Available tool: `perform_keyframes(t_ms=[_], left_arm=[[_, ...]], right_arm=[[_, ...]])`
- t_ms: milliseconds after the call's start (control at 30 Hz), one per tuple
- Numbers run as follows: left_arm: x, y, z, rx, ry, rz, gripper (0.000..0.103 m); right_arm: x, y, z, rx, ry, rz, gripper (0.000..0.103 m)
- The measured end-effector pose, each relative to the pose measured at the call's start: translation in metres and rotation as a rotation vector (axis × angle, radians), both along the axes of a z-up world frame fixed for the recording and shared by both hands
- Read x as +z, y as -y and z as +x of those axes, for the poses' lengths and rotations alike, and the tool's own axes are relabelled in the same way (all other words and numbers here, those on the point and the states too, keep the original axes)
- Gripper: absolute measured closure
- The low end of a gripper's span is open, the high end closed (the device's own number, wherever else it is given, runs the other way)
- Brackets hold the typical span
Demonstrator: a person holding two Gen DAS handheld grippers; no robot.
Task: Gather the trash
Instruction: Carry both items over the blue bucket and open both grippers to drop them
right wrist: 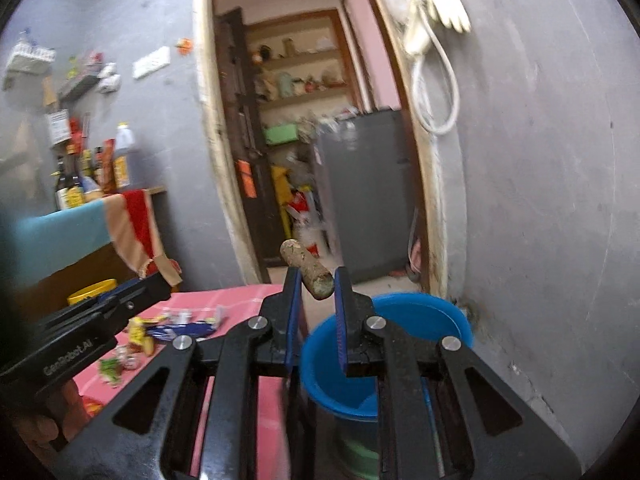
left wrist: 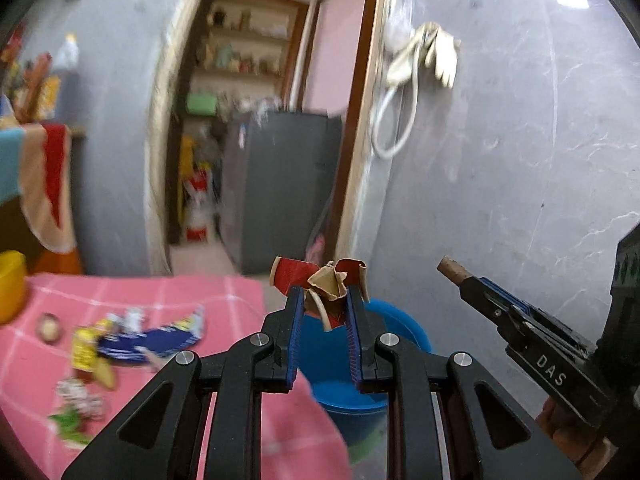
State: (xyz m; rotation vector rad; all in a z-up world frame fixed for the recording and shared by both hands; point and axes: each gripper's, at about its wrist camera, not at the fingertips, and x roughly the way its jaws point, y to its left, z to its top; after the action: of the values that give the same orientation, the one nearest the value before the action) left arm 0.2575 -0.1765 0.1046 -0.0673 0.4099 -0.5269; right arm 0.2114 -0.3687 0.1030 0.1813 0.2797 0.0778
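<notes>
Left tool [left wrist: 323, 300] clamped on crumpled red-and-tan paper scrap [left wrist: 326, 280], held above the blue bucket [left wrist: 404, 332]. Right tool [right wrist: 318, 284] clamped on a brown cork-like stub [right wrist: 307, 268], also over the bucket; its inside looks bare where visible. Wrappers [left wrist: 140, 340] lie on the pink-cloth counter [left wrist: 160, 292], yellow tub [left wrist: 12, 284] at its edge.
</notes>
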Motion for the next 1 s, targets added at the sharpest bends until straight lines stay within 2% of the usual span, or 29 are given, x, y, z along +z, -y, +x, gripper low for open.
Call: perform_keyframes(t_ms=[300, 467, 533, 567, 733, 767, 933, 1000], left_arm=[[-0.034, 0.053, 0.100, -0.050, -0.232, 0.073, 0.086], [-0.055, 0.061, 0.125, -0.057, -0.319, 0.072, 0.081], [-0.061, 0.059, 0.126, -0.051, -0.347, 0.073, 0.073], [-0.063, 0.057, 0.126, -0.046, -0.354, 0.072, 0.068], [-0.059, 0.045, 0.116, -0.027, -0.352, 0.055, 0.066], [-0.058, 0.042, 0.115, -0.022, -0.348, 0.050, 0.063], [-0.036, 0.021, 0.097, 0.015, -0.291, 0.008, 0.055], [-0.025, 0.009, 0.084, 0.042, -0.247, -0.014, 0.045]], right_arm=[[-0.033, 0.041, 0.074, -0.013, -0.206, 0.091, 0.077], [-0.047, 0.050, 0.098, -0.012, -0.290, 0.122, 0.077], [-0.050, 0.051, 0.104, -0.008, -0.309, 0.128, 0.076], [-0.051, 0.051, 0.104, -0.014, -0.313, 0.123, 0.076], [-0.049, 0.053, 0.100, -0.022, -0.299, 0.119, 0.075], [-0.049, 0.053, 0.098, -0.024, -0.291, 0.122, 0.075], [-0.037, 0.049, 0.082, -0.034, -0.224, 0.111, 0.068], [-0.030, 0.047, 0.076, -0.039, -0.189, 0.100, 0.063]])
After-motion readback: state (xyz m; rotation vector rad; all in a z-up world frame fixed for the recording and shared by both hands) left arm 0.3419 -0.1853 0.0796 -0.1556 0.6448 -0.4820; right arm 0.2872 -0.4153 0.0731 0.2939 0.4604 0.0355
